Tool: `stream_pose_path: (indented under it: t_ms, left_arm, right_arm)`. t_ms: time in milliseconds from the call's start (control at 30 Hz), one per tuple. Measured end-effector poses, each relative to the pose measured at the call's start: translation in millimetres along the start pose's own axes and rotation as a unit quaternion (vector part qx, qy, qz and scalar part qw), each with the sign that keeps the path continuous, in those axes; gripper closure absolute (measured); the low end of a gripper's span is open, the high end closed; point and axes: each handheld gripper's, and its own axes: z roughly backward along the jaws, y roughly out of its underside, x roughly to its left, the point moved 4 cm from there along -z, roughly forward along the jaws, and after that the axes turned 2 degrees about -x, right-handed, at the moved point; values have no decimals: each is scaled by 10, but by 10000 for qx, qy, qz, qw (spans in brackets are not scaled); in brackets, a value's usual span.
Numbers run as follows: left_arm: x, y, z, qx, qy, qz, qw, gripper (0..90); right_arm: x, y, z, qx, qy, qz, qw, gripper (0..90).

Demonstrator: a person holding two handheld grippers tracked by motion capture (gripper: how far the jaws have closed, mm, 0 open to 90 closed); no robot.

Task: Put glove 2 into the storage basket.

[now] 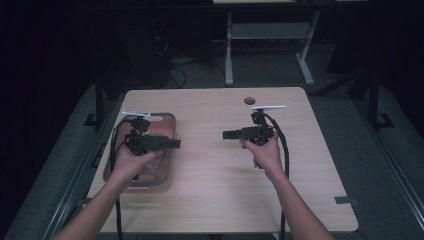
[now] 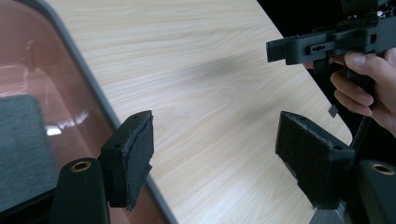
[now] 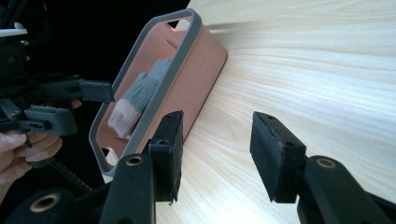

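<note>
the left gripper [image 1: 172,144] hangs above the right edge of a pink bin [image 1: 169,150], its jaws spread wide with nothing between them; in the left gripper view the two padded jaws frame bare wood and the bin's grey rim [image 2: 88,79]. the left hand [image 1: 131,161] grips its handle from below, and a black cable [image 1: 117,145] loops off toward the table's near edge. the right gripper [image 1: 229,134] is held over the middle of the table [image 1: 210,200], pointing toward the left one, well apart from it. its jaws also stand wide and empty, seen in the right gripper view against pale wood grain. the right hand [image 1: 265,150] holds it, cable trailing back along the forearm. the pink bin sits at the table's left side, and inside it lies a grey knitted cloth [image 3: 144,91] next to a paler, whitish piece [image 3: 122,116]. a small dark round disc [image 1: 249,100] lies near the far edge of the table. beyond the table stands a pale metal frame [image 1: 270,45] on a dark floor.
</note>
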Motion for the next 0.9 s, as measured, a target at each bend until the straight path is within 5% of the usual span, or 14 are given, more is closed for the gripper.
stream_pose_path:
  t_ms: [900]
  left_arm:
    - [-228, 34, -295, 184, 234, -166, 9994, 272]
  right_arm:
    - [-266, 106, 297, -202, 202, -197, 9994, 532]
